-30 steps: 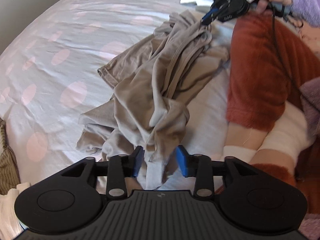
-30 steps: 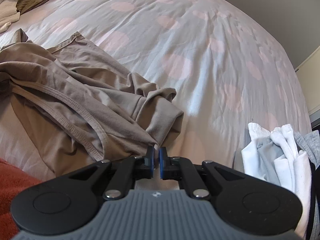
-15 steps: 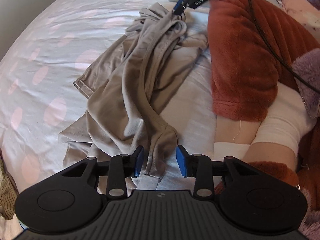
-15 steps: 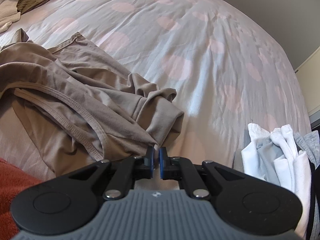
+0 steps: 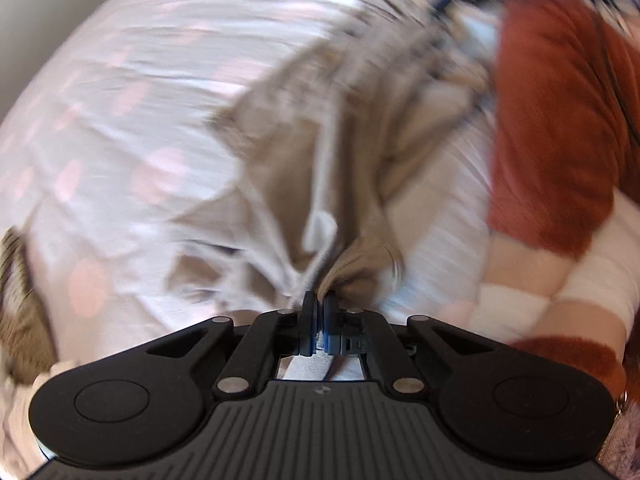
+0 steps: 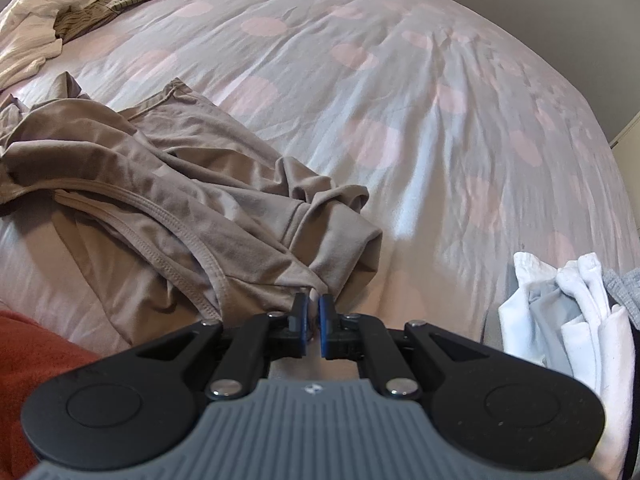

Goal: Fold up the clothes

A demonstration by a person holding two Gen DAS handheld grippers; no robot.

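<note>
Left wrist view is smeared by motion, yet the left gripper (image 5: 319, 300) shows its blue pads drawn together with a pinch of the taupe garment (image 5: 320, 152) bunched between them. From there the cloth runs away in loose ropes and folds across the dotted bedspread (image 5: 120, 92), beside a person's rust-coloured fleece sleeve (image 5: 552, 120).

Right wrist view is sharp. The right gripper (image 6: 314, 314) has its fingers nearly closed, clamped on another edge of the same garment, near what looks like a sleeve or shoulder. A stitched hem loops across the crumpled fabric to the left of the pads.

Judging by this, folding has barely begun: both grips are taken, but the garment lies in a twisted heap, not spread flat, and no crease is made. Lifting, shaking out, laying flat and folding all remain.

A small stack of white and grey laundry (image 6: 560, 312) sits near the right gripper, and a heap of white and striped clothes (image 6: 68, 12) lies well apart at the far corner.
</note>
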